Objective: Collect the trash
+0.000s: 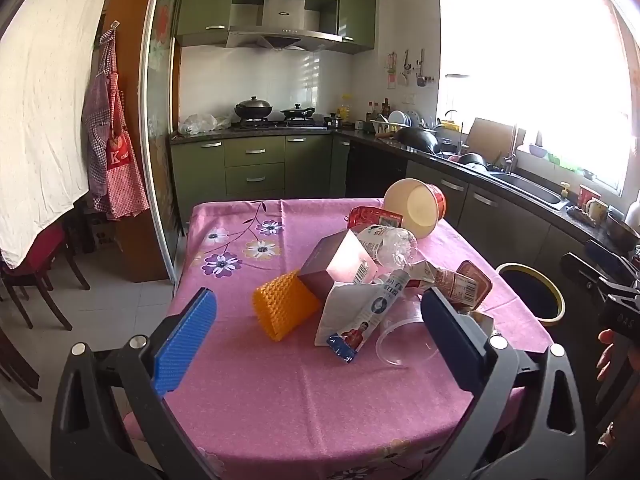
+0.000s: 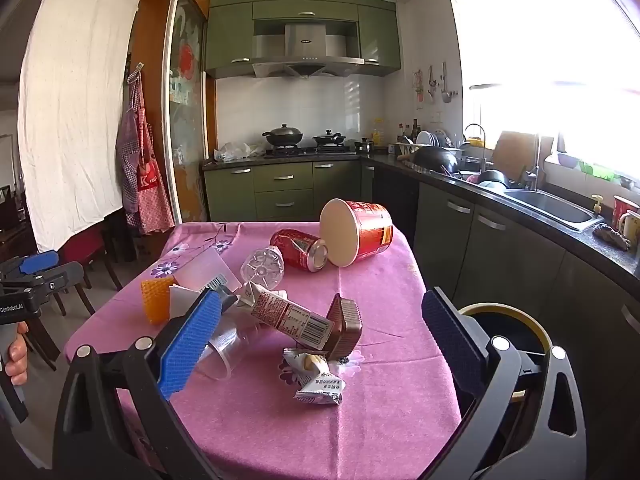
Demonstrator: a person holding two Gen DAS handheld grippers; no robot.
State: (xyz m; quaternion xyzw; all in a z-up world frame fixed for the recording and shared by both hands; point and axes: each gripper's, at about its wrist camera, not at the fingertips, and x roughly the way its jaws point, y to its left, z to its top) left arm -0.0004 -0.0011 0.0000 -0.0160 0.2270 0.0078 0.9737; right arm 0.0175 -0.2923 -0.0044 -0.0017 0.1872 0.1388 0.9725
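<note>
Trash lies on a pink tablecloth (image 1: 280, 392): an orange ridged cup (image 1: 282, 306), a maroon box (image 1: 340, 264), a white milk carton (image 1: 356, 320), a clear plastic cup (image 1: 404, 340), a crushed water bottle (image 1: 386, 242), a red can (image 2: 300, 249), a red noodle tub (image 2: 356, 232), a brown tray (image 2: 346, 328), a snack wrapper (image 2: 316, 376). A black bin with a yellow rim (image 2: 508, 328) stands right of the table. My left gripper (image 1: 316, 344) is open and empty above the near table edge. My right gripper (image 2: 320, 344) is open and empty.
Green kitchen cabinets (image 1: 256, 164) and a stove with pans stand behind the table. A dark counter with a sink (image 2: 556, 208) runs along the right. A red chair (image 1: 36, 256) stands at the left. The right gripper shows at the left wrist view's right edge (image 1: 604, 280).
</note>
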